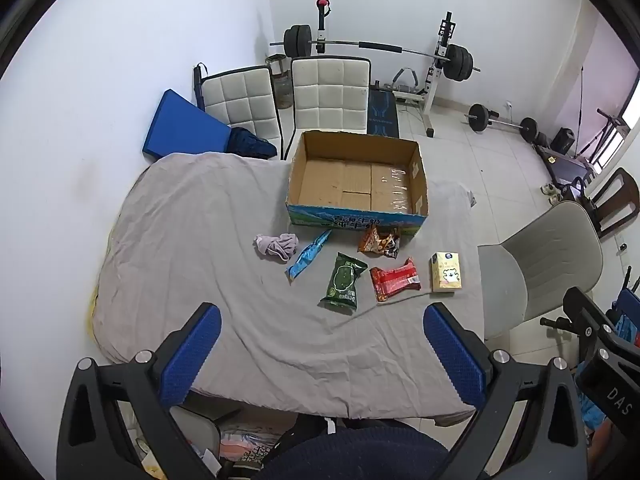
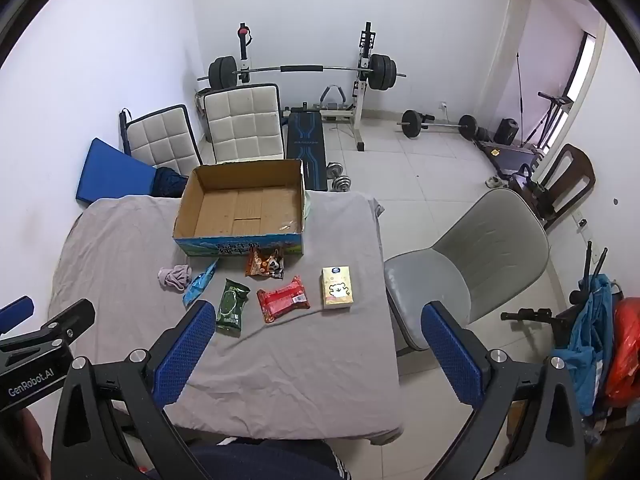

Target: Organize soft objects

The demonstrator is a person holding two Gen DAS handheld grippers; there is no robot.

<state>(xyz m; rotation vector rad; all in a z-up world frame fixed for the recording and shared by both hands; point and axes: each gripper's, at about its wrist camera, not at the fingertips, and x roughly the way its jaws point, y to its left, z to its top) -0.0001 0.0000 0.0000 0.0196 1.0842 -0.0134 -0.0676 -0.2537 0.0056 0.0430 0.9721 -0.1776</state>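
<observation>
An empty cardboard box (image 1: pixel 356 182) (image 2: pixel 244 208) stands at the far side of a table under a grey cloth (image 1: pixel 208 248) (image 2: pixel 120 248). In front of it lie a crumpled lilac cloth (image 1: pixel 277 245) (image 2: pixel 174 276), a blue packet (image 1: pixel 309 254) (image 2: pixel 199 283), a green packet (image 1: pixel 343 282) (image 2: pixel 232 307), an orange snack bag (image 1: pixel 379 242) (image 2: pixel 265 266), a red packet (image 1: pixel 395 279) (image 2: pixel 283 299) and a yellow tissue pack (image 1: pixel 445 273) (image 2: pixel 337 289). My left gripper (image 1: pixel 320 356) is open and empty above the table's near edge. My right gripper (image 2: pixel 316 356) is open and empty, to its right.
A grey chair (image 1: pixel 540 268) (image 2: pixel 472 256) stands right of the table. Two white padded chairs (image 1: pixel 328 92) (image 2: pixel 240 120) and a blue mat (image 1: pixel 184 126) stand behind it. A barbell rack (image 1: pixel 376 48) and loose weights (image 2: pixel 438 122) are on the tiled floor.
</observation>
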